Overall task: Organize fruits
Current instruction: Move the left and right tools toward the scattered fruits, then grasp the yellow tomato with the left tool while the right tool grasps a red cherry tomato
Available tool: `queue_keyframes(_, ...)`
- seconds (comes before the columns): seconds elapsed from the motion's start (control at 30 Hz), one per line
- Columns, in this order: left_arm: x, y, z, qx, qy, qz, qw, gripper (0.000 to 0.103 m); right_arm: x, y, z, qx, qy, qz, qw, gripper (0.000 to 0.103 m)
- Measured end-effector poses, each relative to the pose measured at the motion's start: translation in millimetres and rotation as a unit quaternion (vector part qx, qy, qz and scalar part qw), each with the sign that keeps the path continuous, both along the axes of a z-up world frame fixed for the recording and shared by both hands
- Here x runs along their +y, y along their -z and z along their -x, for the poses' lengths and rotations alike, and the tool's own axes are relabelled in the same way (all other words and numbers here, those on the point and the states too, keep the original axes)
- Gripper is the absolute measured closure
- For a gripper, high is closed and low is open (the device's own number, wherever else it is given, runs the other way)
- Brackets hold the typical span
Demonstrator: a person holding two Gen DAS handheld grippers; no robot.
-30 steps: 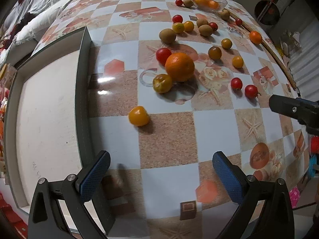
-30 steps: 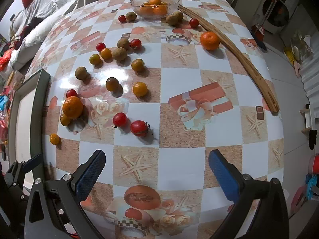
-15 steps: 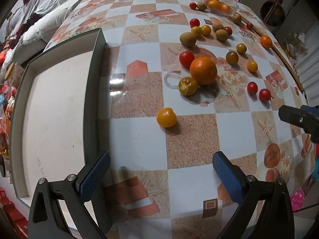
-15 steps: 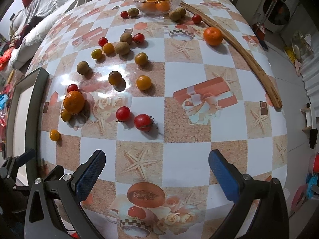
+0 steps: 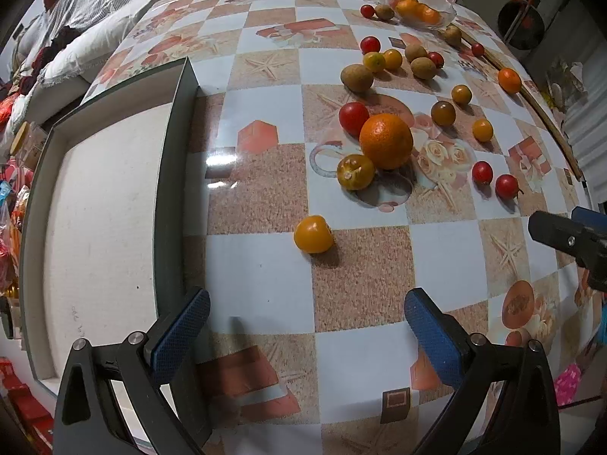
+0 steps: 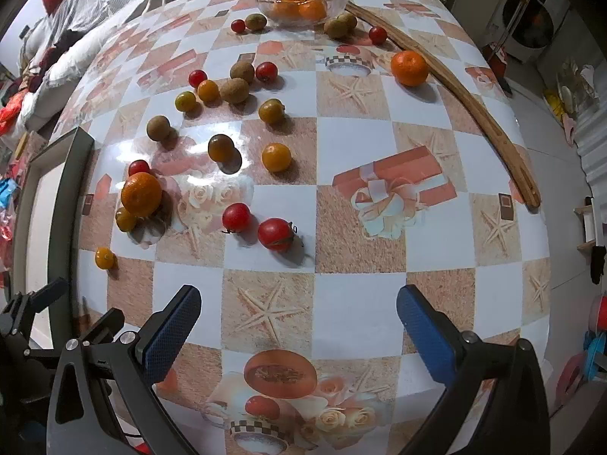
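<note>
Several fruits lie scattered on the checked tablecloth. In the left wrist view a small yellow tomato lies just ahead of my open, empty left gripper. Beyond it sit a big orange, a yellow-green tomato and a red tomato. In the right wrist view my right gripper is open and empty, with two red tomatoes ahead of it. A glass bowl with oranges stands at the far edge.
An empty dark-rimmed tray lies at the left of the table, also seen in the right wrist view. A long wooden stick lies along the right side. Kiwis and an orange lie further back.
My left gripper has swung left and moved in, so the small yellow tomato now lies centred between its fingers. My right gripper has moved slightly forward. Both stay open.
</note>
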State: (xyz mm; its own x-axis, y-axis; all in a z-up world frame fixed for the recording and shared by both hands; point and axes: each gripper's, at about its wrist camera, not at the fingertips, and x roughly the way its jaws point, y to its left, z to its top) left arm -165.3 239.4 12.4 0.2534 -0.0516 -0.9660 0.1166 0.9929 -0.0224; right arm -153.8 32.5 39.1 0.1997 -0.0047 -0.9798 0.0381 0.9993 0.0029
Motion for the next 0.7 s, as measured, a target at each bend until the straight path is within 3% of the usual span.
queue_keyframes(0.5,-20.4,-0.8,-29.9,-0.022,-0.002,-0.028,0.9994,0.000,-10.6,22.1,-16.8,-0.001,-0.003,0.000,1.000,0.001)
queue_keyframes(0.6,-25.1,2.9,-35.9,-0.017,0.004,-0.031,0.9994,0.016,-10.0,26.2,-22.1,-0.002,-0.014,0.004,1.000,0.005)
queue_keyframes(0.7,-25.3,8.2,-40.8,-0.003,-0.006,-0.030,0.9995,0.017,-5.2,29.2,-27.2,0.000,-0.031,0.000,1.000,0.014)
